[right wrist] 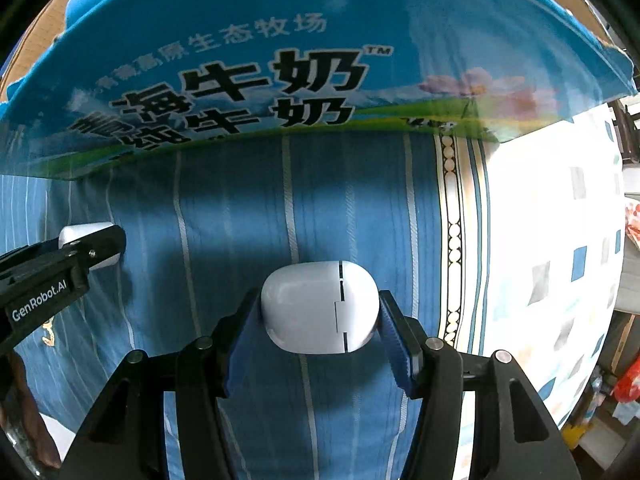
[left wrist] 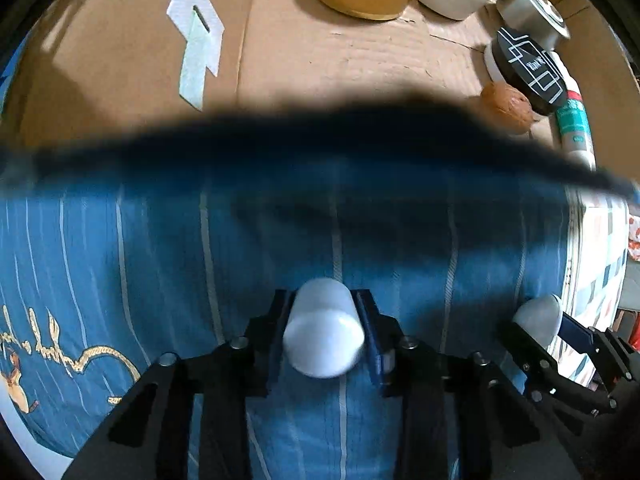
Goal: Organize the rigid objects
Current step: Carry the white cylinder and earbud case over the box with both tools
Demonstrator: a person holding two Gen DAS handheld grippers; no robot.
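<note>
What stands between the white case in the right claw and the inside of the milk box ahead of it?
The box's near wall. The right claw holds the case low over the striped cloth, facing the wall's printed outside, so the case must rise over the rim. Nothing else visible stands between them.

The left gripper points forward with both black fingers closed in on a white rounded case, its blue pads pressed against the case's two sides. The right gripper sits just to its right, level with it and pointing the same way, its fingers clamped on a white earbud case across its width.
</note>
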